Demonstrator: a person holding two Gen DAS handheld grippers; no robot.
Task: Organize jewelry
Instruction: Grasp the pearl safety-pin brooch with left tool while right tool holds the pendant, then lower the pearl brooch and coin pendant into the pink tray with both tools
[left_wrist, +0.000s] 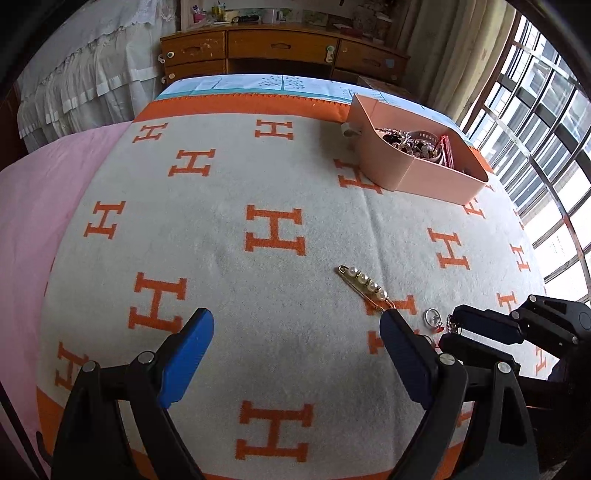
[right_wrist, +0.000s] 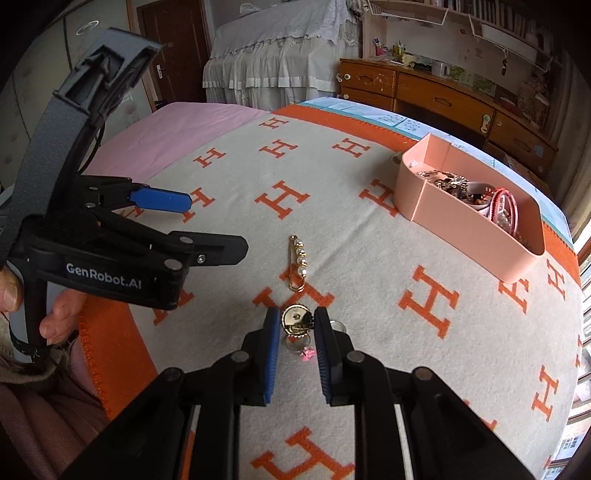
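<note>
Jewelry is split between the blanket and a pink organizer box. A gold safety-pin brooch strung with pearls lies flat on the cream blanket with orange H letters, just ahead of the right gripper's tips and clear of them. A small gold round charm piece with a loop and a tiny pink bead sits between the right gripper fingers, near their tips; the blue pads stand narrowly apart on either side of it, and whether they actually press on it cannot be told from the right wrist view. In the left wrist view the same gripper comes in from the right, its dark fingers close together around a bit of chain, with a clear ring charm lying just beside their tips.

The left gripper hangs above the blanket with its 2 blue-padded fingers spread wide and nothing between them; the brooch lies just past its right finger, its near end beside that fingertip. A person's hand holds the left gripper's handle.

The pink organizer box rests well ahead and to the right of both grippers, near the blanket's far edge, with tangled necklaces, beads and a red bangle piled inside. Beyond the bed stands a wooden dresser.
</note>
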